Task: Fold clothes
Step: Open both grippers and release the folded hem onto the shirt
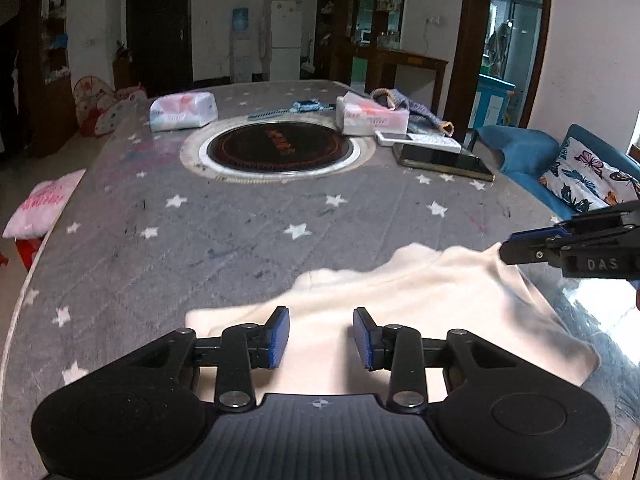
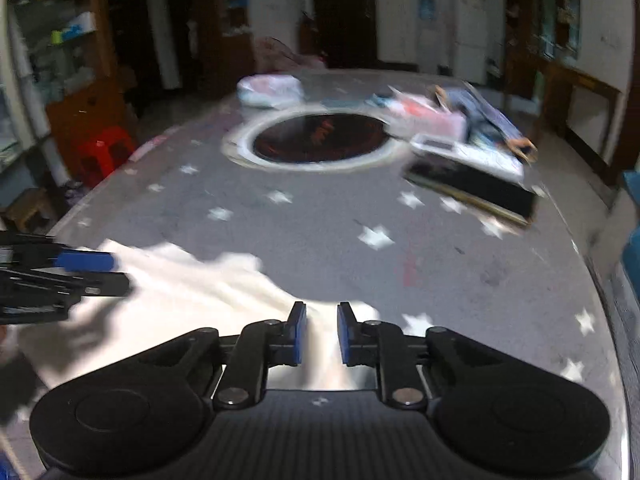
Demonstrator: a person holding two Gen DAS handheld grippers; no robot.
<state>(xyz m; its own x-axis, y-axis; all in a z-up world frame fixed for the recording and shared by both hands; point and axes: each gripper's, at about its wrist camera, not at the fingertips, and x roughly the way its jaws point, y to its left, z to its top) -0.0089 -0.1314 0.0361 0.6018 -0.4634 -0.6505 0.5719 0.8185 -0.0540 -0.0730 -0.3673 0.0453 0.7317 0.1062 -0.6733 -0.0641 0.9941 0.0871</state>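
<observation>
Cream-white knit garment point(image 1: 400, 308), lay rumpled on the near part of the grey star-printed table cover point(image 1: 200, 240), well short of the round black hotplate point(image 1: 280, 146). Judged soft, light and limp, likely to sag and slide on the cloth; best taken at an edge or corner, both sides at once, not mid-panel. Left gripper point(image 1: 321, 336) hung over the garment's middle, jaws partly apart, blue pads point(image 1: 280, 334) bare, nothing pinched. Right gripper point(image 2: 322, 332) hung at the garment's right edge, jaws set narrowly with a clear gap, fabric seen below but not clamped between the pads. Right view blurred, so contact with the cloth could not be told.
</observation>
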